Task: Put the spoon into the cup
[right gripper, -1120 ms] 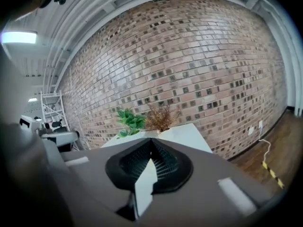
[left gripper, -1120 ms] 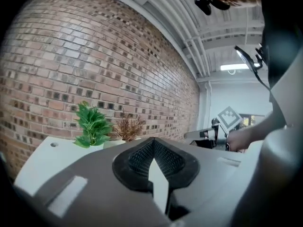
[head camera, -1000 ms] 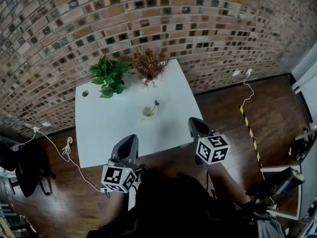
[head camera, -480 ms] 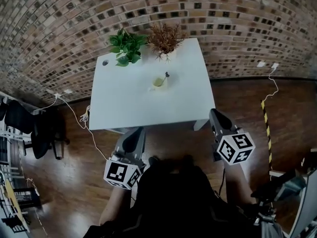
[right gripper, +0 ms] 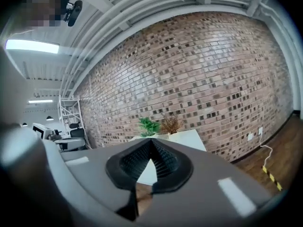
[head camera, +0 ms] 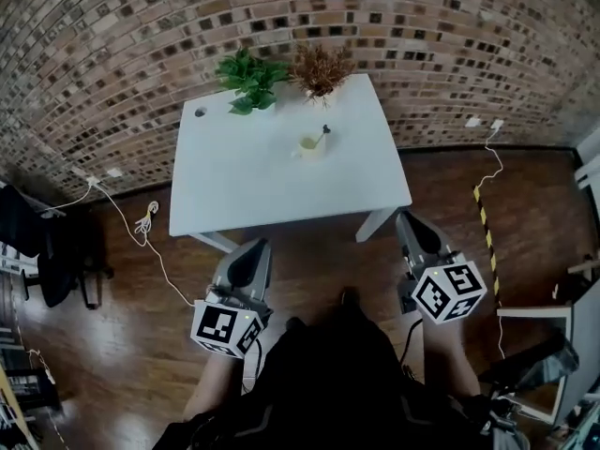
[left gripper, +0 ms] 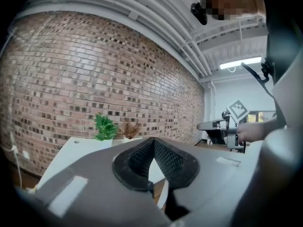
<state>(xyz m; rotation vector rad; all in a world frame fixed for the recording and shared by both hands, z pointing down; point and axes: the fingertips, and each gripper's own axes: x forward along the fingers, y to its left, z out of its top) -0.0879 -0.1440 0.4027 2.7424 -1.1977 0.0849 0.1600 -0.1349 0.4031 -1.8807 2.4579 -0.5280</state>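
Observation:
A small pale cup (head camera: 308, 143) stands on the white table (head camera: 234, 190), toward its far side. The spoon (head camera: 323, 133) leans in the cup with its dark handle sticking up to the right. Both grippers hang over the wooden floor, short of the table's near edge. My left gripper (head camera: 249, 254) is shut and holds nothing; its jaws meet at the tip in the left gripper view (left gripper: 152, 139). My right gripper (head camera: 409, 225) is also shut and empty (right gripper: 150, 140). The cup is too small to make out in either gripper view.
A green plant (head camera: 248, 76) and a dried brown plant (head camera: 321, 67) stand at the table's far edge against the brick wall. Cables (head camera: 145, 223) trail on the floor at left, near a dark chair (head camera: 37, 251). Yellow-black tape (head camera: 487, 237) marks the floor at right.
Both grippers and the head camera have drawn back from the table, which now looks smaller and farther off. The cup and spoon have not moved.

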